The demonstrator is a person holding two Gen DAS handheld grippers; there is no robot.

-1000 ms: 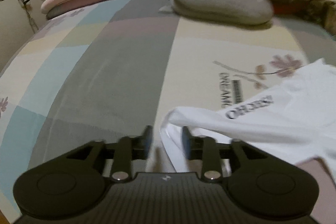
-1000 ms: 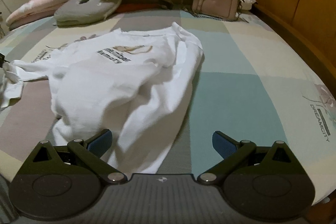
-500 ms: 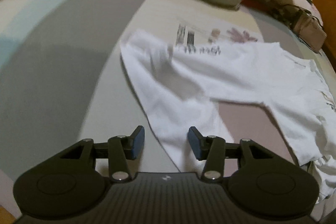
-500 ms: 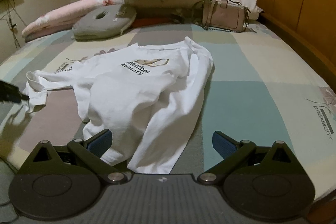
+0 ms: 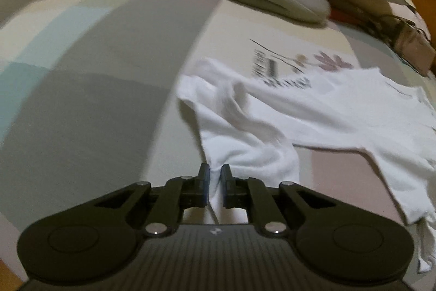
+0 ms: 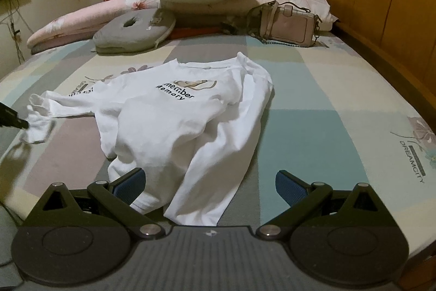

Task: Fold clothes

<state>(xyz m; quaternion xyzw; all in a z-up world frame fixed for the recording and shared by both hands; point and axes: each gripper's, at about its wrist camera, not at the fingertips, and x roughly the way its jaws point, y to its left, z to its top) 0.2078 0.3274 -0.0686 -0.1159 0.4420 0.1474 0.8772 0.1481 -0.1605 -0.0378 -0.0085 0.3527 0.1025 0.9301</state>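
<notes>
On bed [image 6: 340,89], left to right: left tool [image 5: 215,174] clamped on sleeve end [image 5: 218,182] of white shirt [image 6: 174,122]; shirt spread mid-bed; right tool [image 6: 209,184] spread wide over hem, gripping nothing.

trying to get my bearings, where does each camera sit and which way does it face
Left wrist: on the left gripper, angled down at the bed; its jaws are shut on the sleeve of the white shirt.
Right wrist: on the right gripper, jaws open, at the bed's near edge, facing the pillows and purse.
Both show the white shirt, grey cushion and bedsheet; the left gripper's tip shows at the right view's left edge.
</notes>
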